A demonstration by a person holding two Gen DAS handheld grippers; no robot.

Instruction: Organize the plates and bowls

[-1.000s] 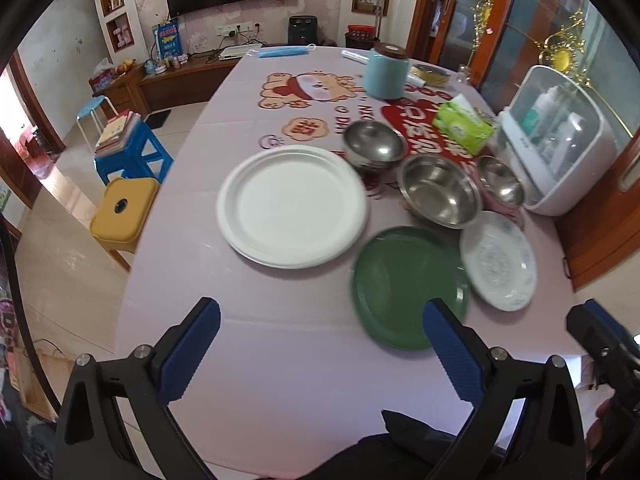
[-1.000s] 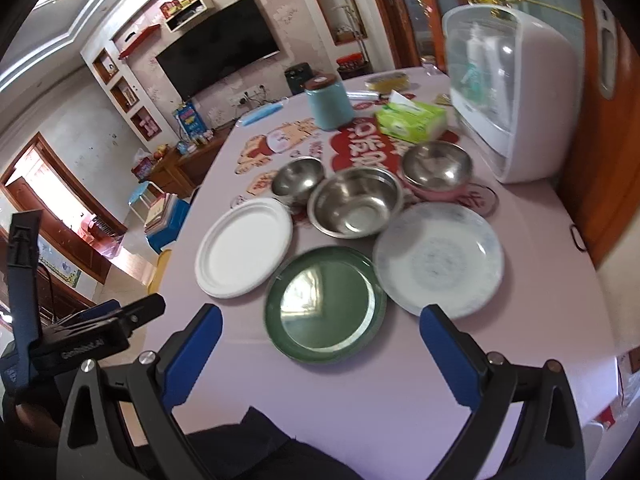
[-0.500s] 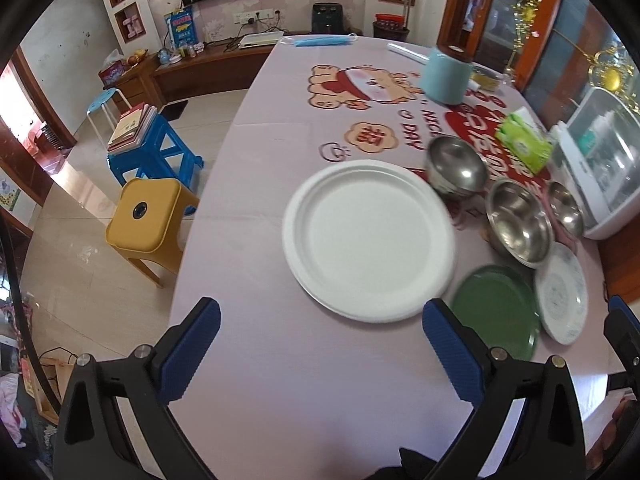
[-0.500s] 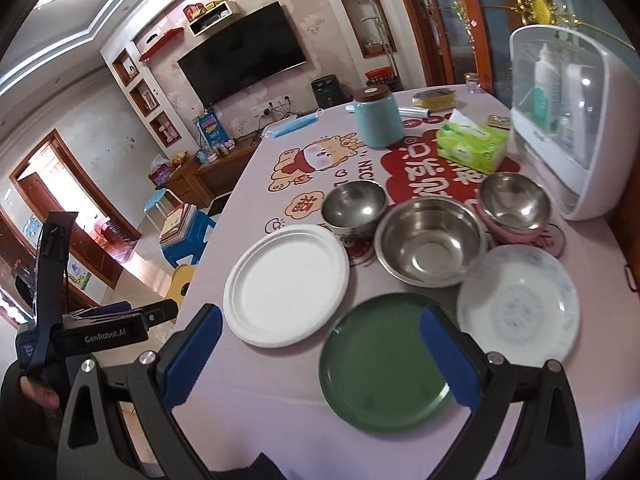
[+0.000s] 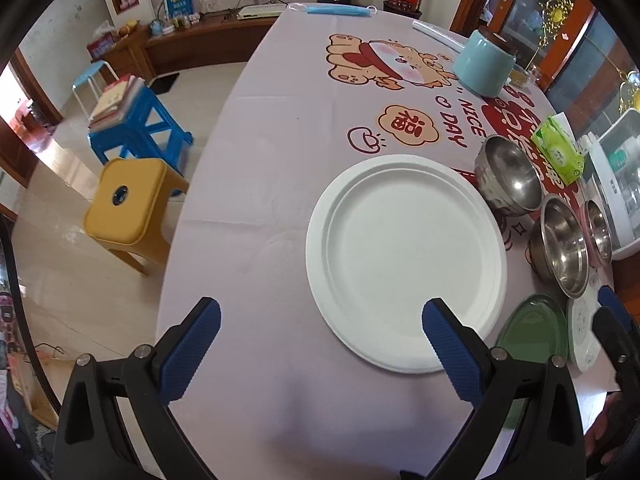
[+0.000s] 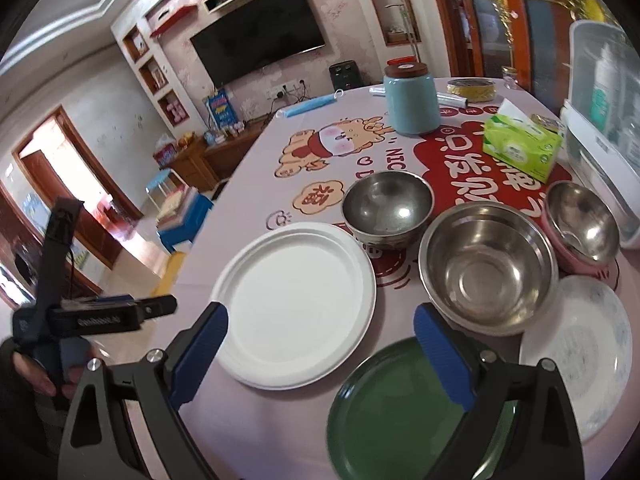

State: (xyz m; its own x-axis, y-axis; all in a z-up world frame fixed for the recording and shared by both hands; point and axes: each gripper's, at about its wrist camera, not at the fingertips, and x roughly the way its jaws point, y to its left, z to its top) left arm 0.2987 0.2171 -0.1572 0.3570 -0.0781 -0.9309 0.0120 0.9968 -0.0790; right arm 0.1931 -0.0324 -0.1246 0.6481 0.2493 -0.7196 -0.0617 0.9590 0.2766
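White plate, green plate, patterned plate flat in front; 3 steel bowls upright behind.

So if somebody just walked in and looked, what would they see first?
Probably the big white plate in the middle of the table, right in front of the open left claw. Next come three shiny metal bowls lined up behind it toward the right, and a green plate lying under the open right claw. A bright cartoon tablecloth covers the table.
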